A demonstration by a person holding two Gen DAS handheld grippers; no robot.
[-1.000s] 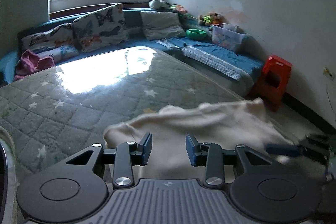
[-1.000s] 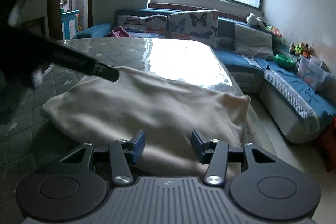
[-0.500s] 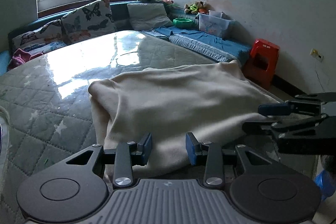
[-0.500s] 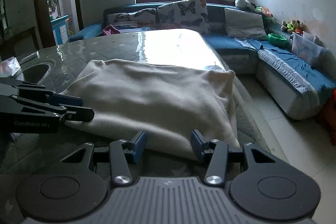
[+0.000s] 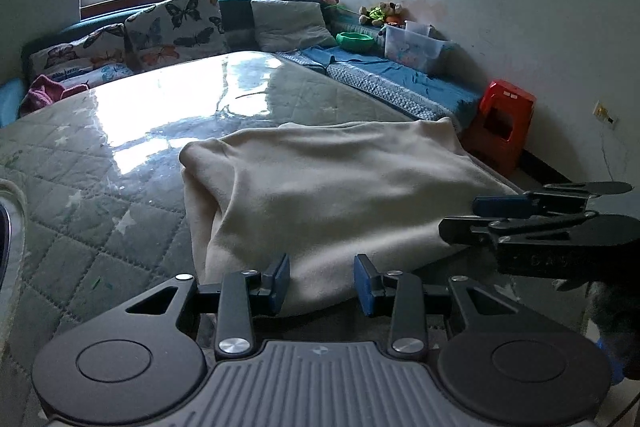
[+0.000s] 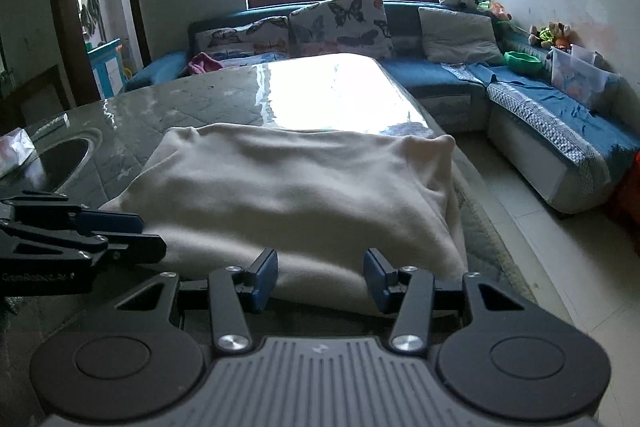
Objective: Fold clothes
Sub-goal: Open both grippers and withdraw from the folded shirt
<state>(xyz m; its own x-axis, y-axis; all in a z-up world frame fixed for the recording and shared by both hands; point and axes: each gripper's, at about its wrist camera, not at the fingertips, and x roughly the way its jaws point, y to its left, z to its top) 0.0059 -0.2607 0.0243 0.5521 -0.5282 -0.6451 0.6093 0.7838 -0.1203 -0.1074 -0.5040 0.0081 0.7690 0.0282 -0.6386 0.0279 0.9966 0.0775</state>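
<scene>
A cream fleece garment (image 5: pixel 340 187) lies folded over on the quilted, glass-topped table (image 5: pixel 100 207). It also fills the middle of the right wrist view as the garment (image 6: pixel 288 187). My left gripper (image 5: pixel 322 283) hovers at its near edge, jaws opening a little, and the pads do not press the cloth. My right gripper (image 6: pixel 320 279) stands open over the near right edge, the hem showing between its fingers but not pinched. Each view shows the other tool: the right gripper (image 5: pixel 460 217) by the near right corner, the left gripper (image 6: pixel 154 237) by the near left corner.
A blue corner sofa (image 6: pixel 540 99) with butterfly cushions (image 5: pixel 176 27) wraps the far side and right. A red stool (image 5: pixel 500 123) stands past the table's right end. A dark round basin (image 6: pixel 60 159) and a tissue pack (image 6: pixel 14 151) sit at the table's left. Tiled floor (image 6: pixel 540 247) lies right.
The garment, blurred and moving a second ago, now lies still and flat. Both grippers have come down to its near edge, and the right wrist view has rolled level.
</scene>
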